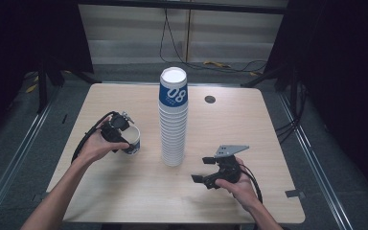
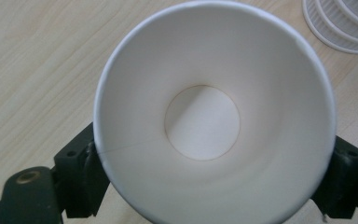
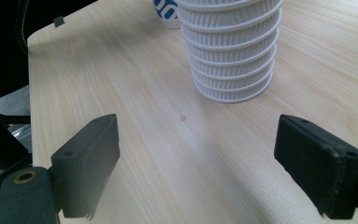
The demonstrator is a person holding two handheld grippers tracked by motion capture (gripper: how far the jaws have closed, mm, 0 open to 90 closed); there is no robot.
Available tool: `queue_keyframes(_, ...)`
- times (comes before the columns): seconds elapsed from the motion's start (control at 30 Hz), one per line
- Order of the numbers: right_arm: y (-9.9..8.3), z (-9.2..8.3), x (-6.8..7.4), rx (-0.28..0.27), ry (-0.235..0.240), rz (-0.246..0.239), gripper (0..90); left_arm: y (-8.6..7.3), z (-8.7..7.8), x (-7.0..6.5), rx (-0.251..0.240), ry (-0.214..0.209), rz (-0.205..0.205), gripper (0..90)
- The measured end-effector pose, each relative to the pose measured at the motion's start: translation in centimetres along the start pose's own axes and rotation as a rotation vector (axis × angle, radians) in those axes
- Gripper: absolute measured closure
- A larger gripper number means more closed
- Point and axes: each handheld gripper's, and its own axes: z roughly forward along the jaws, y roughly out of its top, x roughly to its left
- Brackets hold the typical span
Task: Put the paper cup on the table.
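while the left gripper (image 1: 120,135) clamps a single paper cup (image 1: 132,142) between its two jaws, the work of moving cups looks to be at an early or middle stage: one cup is apart from the tall stack of cups (image 1: 173,120), and the many nested cups there remain together. whether the held cup is heading toward the stack or away from it cannot be told. in the left gripper view the cup (image 2: 214,116) sits squarely between the jaws, its open mouth turned toward the camera and its round bottom visible inside, with a jaw pressed against each side of the wall. part of the stack (image 2: 342,23) lies ahead of this gripper and off to its far right. in the high view the cup appears to rest on or just above the table (image 1: 124,191); which one is unclear.

the right gripper (image 1: 206,172) holds nothing, its jaws spread wide with bare tabletop between them. ahead of it, slightly to its right, stands the base of the stack (image 3: 233,60), near but apart from the jaws.

as for pose, the left hand (image 1: 96,146) grips its tool from behind, forearm angled inward. the right hand (image 1: 237,184) cradles its tool low over the table, pointed toward the stack.
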Motion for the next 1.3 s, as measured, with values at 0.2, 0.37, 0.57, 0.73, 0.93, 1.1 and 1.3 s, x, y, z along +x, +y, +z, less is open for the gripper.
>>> queue_keyframes(0.2,0.0,0.1,0.0,0.005,0.001,0.003,14.5,-0.8,0.8,0.1,0.011,-0.007,-0.008,16.4)
queue_keyframes(0.37,0.0,0.1,-0.1,0.006,-0.005,0.003,14.6,-1.7,1.0,0.3,0.024,-0.026,-0.004,16.4)
queue_keyframes(0.57,-0.1,0.1,-0.1,0.007,-0.008,0.004,14.6,-2.9,1.0,0.4,0.007,-0.018,-0.007,16.9)
queue_keyframes(0.73,-0.1,0.2,-0.1,0.008,-0.009,0.001,14.6,-3.8,0.7,0.4,-0.055,-0.006,-0.032,16.9)
queue_keyframes(0.93,-0.1,0.0,-0.1,0.006,-0.015,0.005,14.6,-4.9,1.1,0.4,-0.071,-0.02,-0.048,16.9)
queue_keyframes(1.1,-0.1,0.0,-0.2,0.005,-0.014,0.004,14.6,-5.5,0.6,0.4,-0.106,-0.018,-0.07,16.8)
queue_keyframes(1.3,0.0,0.1,-0.2,0.004,-0.016,0.007,14.6,-6.5,-0.2,0.2,-0.164,-0.006,-0.075,16.5)
